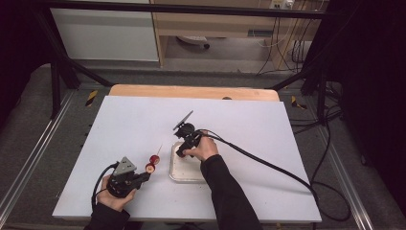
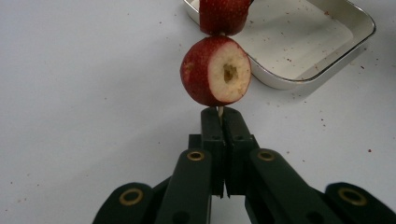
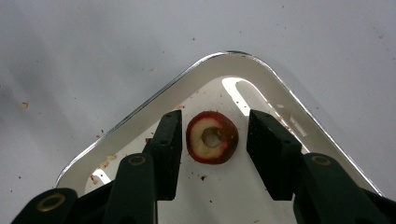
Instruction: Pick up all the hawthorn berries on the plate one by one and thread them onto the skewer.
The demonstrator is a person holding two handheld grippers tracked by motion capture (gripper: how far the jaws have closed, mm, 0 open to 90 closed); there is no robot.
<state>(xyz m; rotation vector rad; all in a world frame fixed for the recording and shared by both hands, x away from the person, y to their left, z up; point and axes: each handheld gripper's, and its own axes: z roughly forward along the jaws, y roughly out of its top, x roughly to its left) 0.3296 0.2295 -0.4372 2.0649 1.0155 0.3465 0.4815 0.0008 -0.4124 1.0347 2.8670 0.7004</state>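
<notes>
- Cored red fruit slice (image 3: 212, 136) lies in the white metal tray (image 3: 140, 122); we centre the half-open, empty right gripper (image 3: 214, 140) around it.
- Left gripper (image 2: 219, 116), clamped on the thin wooden skewer (image 2: 219, 110), holds level.

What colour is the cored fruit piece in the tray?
Dark red skin, pale cream flesh; the fruit piece shows best in the right gripper view.

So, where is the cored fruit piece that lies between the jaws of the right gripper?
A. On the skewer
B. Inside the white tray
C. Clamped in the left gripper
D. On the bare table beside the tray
B: in the right gripper view, the cored fruit piece lies on the floor of the white tray, between the open jaws of the right gripper, untouched by either.
</notes>
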